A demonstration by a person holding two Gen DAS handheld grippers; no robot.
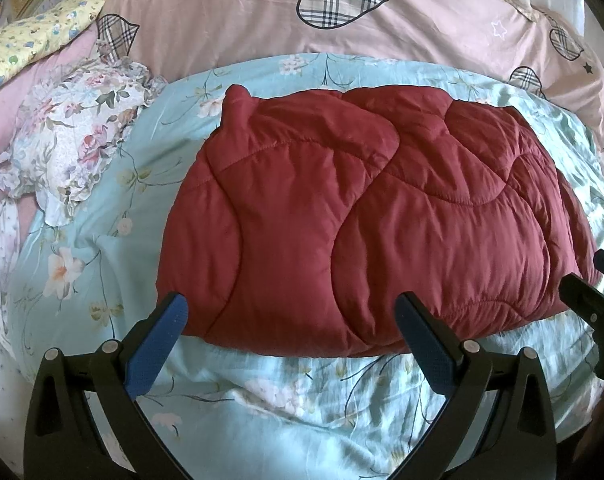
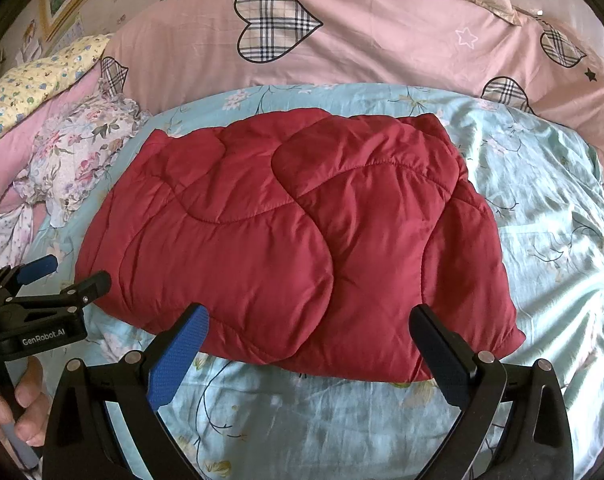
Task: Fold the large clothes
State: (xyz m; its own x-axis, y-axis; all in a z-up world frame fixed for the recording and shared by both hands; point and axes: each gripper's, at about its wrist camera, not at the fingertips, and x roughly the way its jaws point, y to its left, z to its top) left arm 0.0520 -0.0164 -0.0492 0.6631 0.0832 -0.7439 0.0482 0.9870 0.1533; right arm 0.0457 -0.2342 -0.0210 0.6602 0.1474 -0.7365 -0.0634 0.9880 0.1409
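A dark red quilted padded garment (image 1: 354, 216) lies folded into a compact bundle on the light blue floral bedsheet (image 1: 262, 392). It also shows in the right wrist view (image 2: 302, 232). My left gripper (image 1: 292, 308) is open and empty, its fingertips at the bundle's near edge. My right gripper (image 2: 312, 320) is open and empty, also at the near edge. The right gripper shows at the right edge of the left wrist view (image 1: 594, 280). The left gripper shows at the left of the right wrist view (image 2: 68, 274), beside the bundle's left corner.
A pink duvet with plaid hearts (image 2: 342, 40) is heaped behind the garment. A floral pillow (image 1: 74, 144) and a yellow patterned pillow (image 1: 34, 36) lie at the left. The bedsheet (image 2: 542, 220) stretches to the right.
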